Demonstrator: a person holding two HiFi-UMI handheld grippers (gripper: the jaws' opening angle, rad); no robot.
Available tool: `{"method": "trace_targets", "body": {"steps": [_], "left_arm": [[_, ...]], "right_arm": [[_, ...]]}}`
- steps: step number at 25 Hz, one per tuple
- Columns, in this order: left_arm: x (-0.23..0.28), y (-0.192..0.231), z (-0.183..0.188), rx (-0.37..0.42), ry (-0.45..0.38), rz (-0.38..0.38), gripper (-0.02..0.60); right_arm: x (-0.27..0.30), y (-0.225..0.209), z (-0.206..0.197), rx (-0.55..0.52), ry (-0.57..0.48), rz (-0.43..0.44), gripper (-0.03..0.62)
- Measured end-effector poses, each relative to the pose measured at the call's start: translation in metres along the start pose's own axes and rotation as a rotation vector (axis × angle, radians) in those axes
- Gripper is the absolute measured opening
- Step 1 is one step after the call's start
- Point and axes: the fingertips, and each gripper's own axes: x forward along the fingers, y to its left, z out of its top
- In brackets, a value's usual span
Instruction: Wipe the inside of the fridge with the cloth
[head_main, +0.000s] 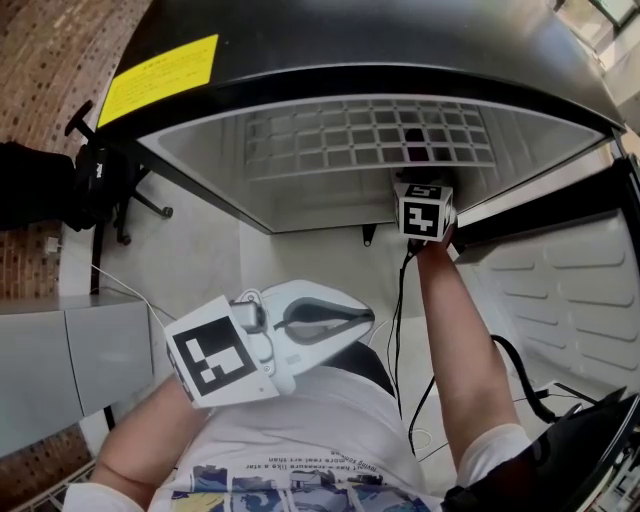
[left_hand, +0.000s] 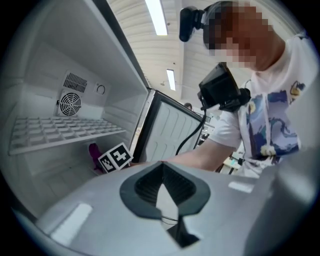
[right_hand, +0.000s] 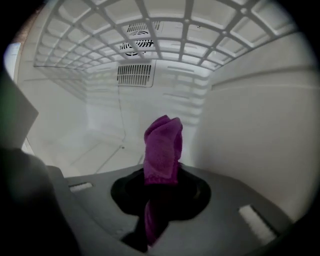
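Note:
The fridge (head_main: 330, 50) stands open, with a white wire shelf (head_main: 370, 135) across its inside. My right gripper (head_main: 425, 212) reaches in under that shelf, its jaws hidden in the head view. In the right gripper view it (right_hand: 161, 172) is shut on a purple cloth (right_hand: 162, 147), whose bunched end stands up close to the white right wall (right_hand: 260, 130) and above the fridge floor (right_hand: 100, 145). The left gripper view shows the cloth (left_hand: 94, 152) beside the right gripper's marker cube (left_hand: 116, 156). My left gripper (head_main: 365, 320) is held outside the fridge near the person's torso, shut and holding nothing (left_hand: 161, 165).
A vent grille (right_hand: 136, 74) and a round fan (left_hand: 70, 104) are on the back wall. The open door (head_main: 560, 290) hangs at the right. A black cable (head_main: 400, 300) runs down by the right forearm. A grey cabinet (head_main: 70, 350) and a black stand (head_main: 100, 180) are at the left.

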Motion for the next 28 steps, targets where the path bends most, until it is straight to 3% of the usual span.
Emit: {"method": "trace_targets", "body": {"steps": [28], "left_arm": [[-0.034, -0.008, -0.019, -0.051, -0.037, 0.136, 0.005]], "right_arm": [[-0.011, 0.172, 0.022, -0.013, -0.036, 0.334, 0.054]]}}
